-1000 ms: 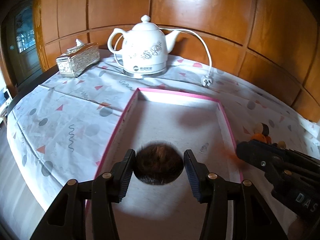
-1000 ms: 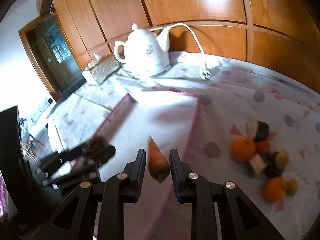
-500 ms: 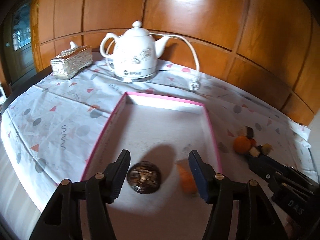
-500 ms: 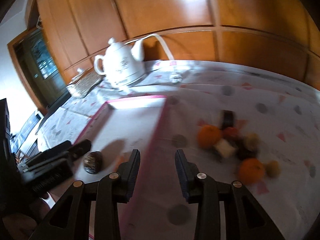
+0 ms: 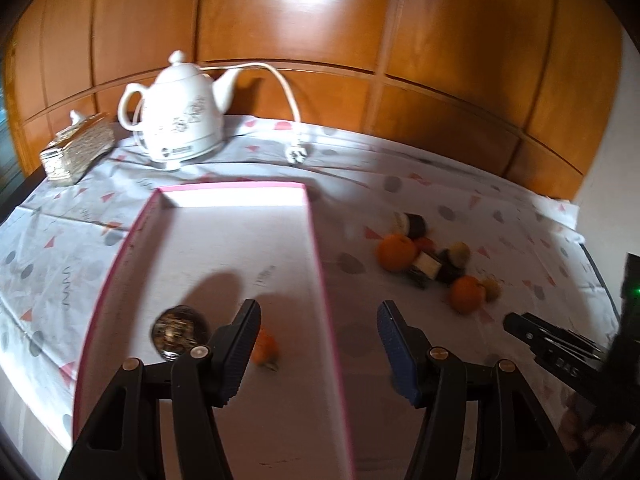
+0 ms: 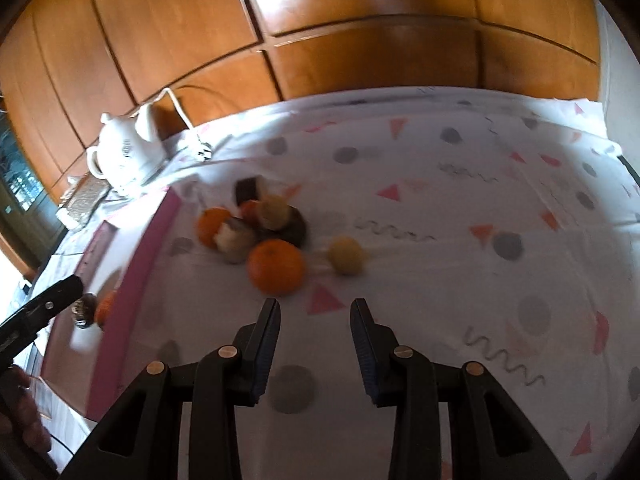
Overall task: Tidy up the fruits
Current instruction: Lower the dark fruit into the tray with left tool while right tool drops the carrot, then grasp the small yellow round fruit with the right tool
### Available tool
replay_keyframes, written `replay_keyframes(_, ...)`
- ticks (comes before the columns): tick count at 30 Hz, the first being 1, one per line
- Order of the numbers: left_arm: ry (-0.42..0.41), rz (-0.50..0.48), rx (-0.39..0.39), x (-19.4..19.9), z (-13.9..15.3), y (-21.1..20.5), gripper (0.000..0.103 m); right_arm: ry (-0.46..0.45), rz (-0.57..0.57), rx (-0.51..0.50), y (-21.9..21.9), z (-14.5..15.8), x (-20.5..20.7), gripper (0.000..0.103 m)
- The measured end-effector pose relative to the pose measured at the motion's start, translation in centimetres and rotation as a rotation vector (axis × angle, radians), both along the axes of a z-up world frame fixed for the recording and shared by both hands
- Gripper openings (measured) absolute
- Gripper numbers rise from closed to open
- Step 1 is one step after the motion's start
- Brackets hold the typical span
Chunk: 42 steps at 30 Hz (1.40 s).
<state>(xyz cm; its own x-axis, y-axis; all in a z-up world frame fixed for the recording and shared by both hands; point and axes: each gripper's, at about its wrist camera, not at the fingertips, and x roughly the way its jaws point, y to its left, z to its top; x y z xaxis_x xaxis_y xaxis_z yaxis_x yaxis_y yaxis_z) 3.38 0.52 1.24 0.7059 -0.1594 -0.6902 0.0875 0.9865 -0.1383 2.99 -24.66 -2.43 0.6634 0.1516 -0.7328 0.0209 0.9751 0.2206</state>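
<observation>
A pink-rimmed white tray point(image 5: 316, 240) lies on the patterned tablecloth. Inside it sit a dark round fruit point(image 5: 179, 332) and a small orange carrot-like piece point(image 5: 266, 350). My left gripper point(image 5: 318, 322) is open and empty above the tray's right rim. To the right lies a pile of fruits with an orange point(image 5: 394, 254) and a second orange point(image 5: 466, 300). In the right wrist view my right gripper point(image 6: 314, 320) is open and empty, just in front of the near orange point(image 6: 276, 266) and a yellow fruit point(image 6: 346, 256). The tray's edge point(image 6: 132, 276) is at its left.
A white kettle point(image 5: 182, 124) with a cord and plug point(image 5: 296, 156) stands at the back, beside a silver tissue box point(image 5: 76, 152). Wooden wall panels point(image 5: 440, 60) back the table. The table's right edge point(image 5: 600, 280) is near the fruit pile.
Both grippers opened: the left let go of the dark fruit, the right dropped the orange piece, both into the tray. Both then swung right; the right now faces the fruit pile.
</observation>
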Motion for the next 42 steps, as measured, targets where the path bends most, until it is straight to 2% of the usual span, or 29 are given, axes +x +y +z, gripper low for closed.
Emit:
replay_keyframes(8,0.027,-0.106,0.009,-0.4,-0.7,-3.3,0.061,-0.007,-0.019,-0.042,-0.7,-0.8,1.4,0.036)
replay_keyframes(16,0.052,-0.151,0.018,-0.2,-1.6,-5.1,0.061,-0.018,0.006,-0.068,-1.0,-1.1,3.4,0.036)
replay_keyframes(21,0.064,-0.165,0.008,0.0,-2.0,-5.6,0.061,-0.015,0.042,-0.101,-0.5,-1.6,4.8,0.034)
replay_keyframes(22,0.065,-0.167,0.009,0.1,-2.0,-5.8,0.061,-0.015,0.049,-0.108,-0.4,-1.7,5.0,0.032)
replay_keyframes(23,0.067,-0.173,0.007,0.2,-2.1,-6.0,0.061,-0.014,0.053,-0.117,-0.3,-1.8,5.3,0.026)
replay_keyframes(24,0.069,-0.178,0.003,0.3,-2.1,-6.1,0.061,-0.012,0.053,-0.118,-0.3,-1.9,5.3,0.025)
replay_keyframes(26,0.073,-0.19,-0.005,0.5,-2.1,-6.5,0.061,-0.018,0.05,-0.114,-0.5,-1.8,5.3,0.025)
replay_keyframes(29,0.075,-0.21,-0.01,1.0,-2.2,-7.3,0.061,-0.035,0.003,-0.158,-1.2,-1.5,4.6,0.025)
replay_keyframes(36,0.098,-0.248,-0.032,2.6,-2.9,-9.5,0.061,-0.012,-0.055,-0.209,-3.5,-1.9,3.6,0.025)
replay_keyframes(42,0.098,-0.267,-0.034,3.8,-3.1,-11.7,0.061,-0.026,-0.061,-0.175,-4.1,-2.2,3.4,0.025)
